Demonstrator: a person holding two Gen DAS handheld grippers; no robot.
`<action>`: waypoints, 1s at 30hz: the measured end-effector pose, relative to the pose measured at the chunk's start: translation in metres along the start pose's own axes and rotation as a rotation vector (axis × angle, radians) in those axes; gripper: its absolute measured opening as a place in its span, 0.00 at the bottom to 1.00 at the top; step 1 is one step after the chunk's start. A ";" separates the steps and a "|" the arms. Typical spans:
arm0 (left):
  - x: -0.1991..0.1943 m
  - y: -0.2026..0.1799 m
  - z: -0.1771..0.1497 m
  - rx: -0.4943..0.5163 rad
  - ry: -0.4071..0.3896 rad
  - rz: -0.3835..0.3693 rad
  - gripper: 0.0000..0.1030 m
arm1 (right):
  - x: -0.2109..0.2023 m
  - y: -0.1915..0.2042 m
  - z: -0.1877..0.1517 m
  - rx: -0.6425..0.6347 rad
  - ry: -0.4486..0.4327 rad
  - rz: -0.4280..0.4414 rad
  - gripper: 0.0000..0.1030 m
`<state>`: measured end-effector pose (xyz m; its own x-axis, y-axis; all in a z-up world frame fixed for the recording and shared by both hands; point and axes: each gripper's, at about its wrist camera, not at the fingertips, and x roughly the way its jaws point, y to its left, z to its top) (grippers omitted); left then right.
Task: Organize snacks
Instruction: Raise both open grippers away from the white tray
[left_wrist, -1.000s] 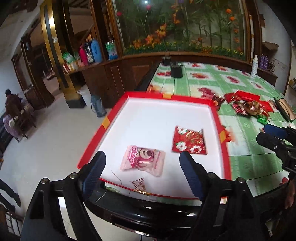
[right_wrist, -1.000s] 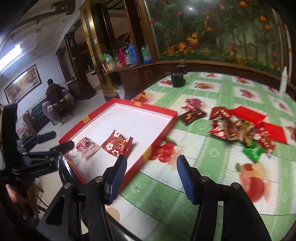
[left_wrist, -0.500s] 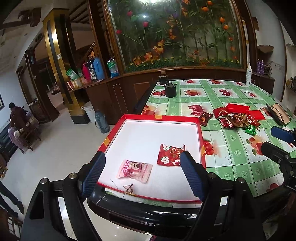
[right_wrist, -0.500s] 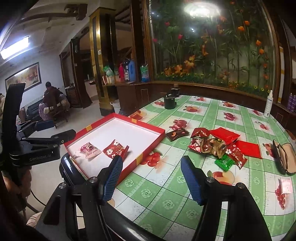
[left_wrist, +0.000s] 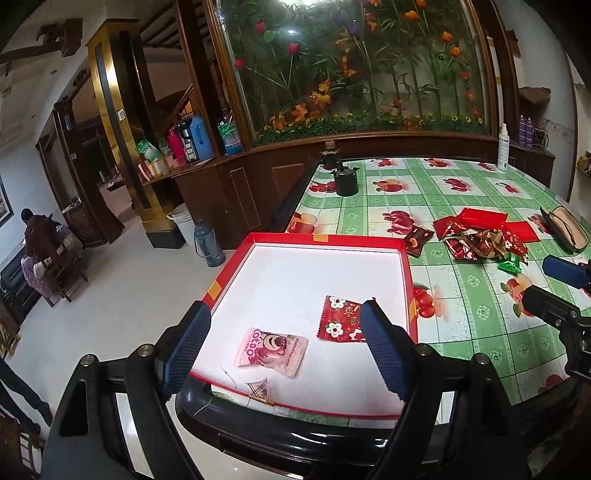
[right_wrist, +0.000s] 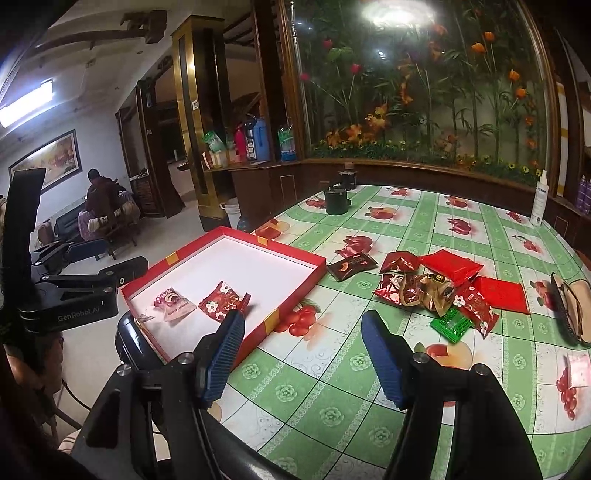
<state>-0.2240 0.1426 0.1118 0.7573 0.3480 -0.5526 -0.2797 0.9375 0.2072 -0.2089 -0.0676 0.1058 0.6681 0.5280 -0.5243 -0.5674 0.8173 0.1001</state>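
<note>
A red-rimmed white tray (left_wrist: 406, 258) (right_wrist: 291, 258) sits at the table's near left corner. In it lie a pink snack packet (left_wrist: 271, 350) (right_wrist: 173, 304) and a red flowered packet (left_wrist: 341, 323) (right_wrist: 221, 301). A pile of red and brown snack packets (left_wrist: 480, 243) (right_wrist: 436, 284) lies on the green tablecloth to the right, with a green packet (right_wrist: 452, 325) and a dark packet (right_wrist: 351, 266) nearby. My left gripper (left_wrist: 284, 345) is open and empty above the tray's near edge. My right gripper (right_wrist: 301, 354) is open and empty, above the cloth right of the tray.
A black pot (right_wrist: 336, 201) stands at the far left of the table. A white spray bottle (right_wrist: 539, 199) stands at the far right. A glasses case (right_wrist: 570, 306) lies at the right edge. A pink packet (right_wrist: 578, 371) lies near the front right.
Both grippers have pulled back and risen from the table, so the tray and the snack pile look smaller and farther. Both stay open and empty.
</note>
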 end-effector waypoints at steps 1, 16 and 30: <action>0.001 0.000 0.000 -0.001 0.001 0.001 0.81 | 0.000 0.000 0.000 0.001 0.001 0.001 0.65; 0.007 0.004 0.001 -0.003 0.004 0.011 0.81 | 0.008 -0.004 0.000 0.007 0.014 0.006 0.65; 0.009 0.008 0.001 -0.008 0.004 0.015 0.81 | 0.013 -0.003 0.000 0.004 0.020 0.009 0.65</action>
<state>-0.2192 0.1531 0.1093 0.7504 0.3624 -0.5529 -0.2961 0.9320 0.2090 -0.1989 -0.0635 0.0987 0.6534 0.5307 -0.5399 -0.5715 0.8134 0.1080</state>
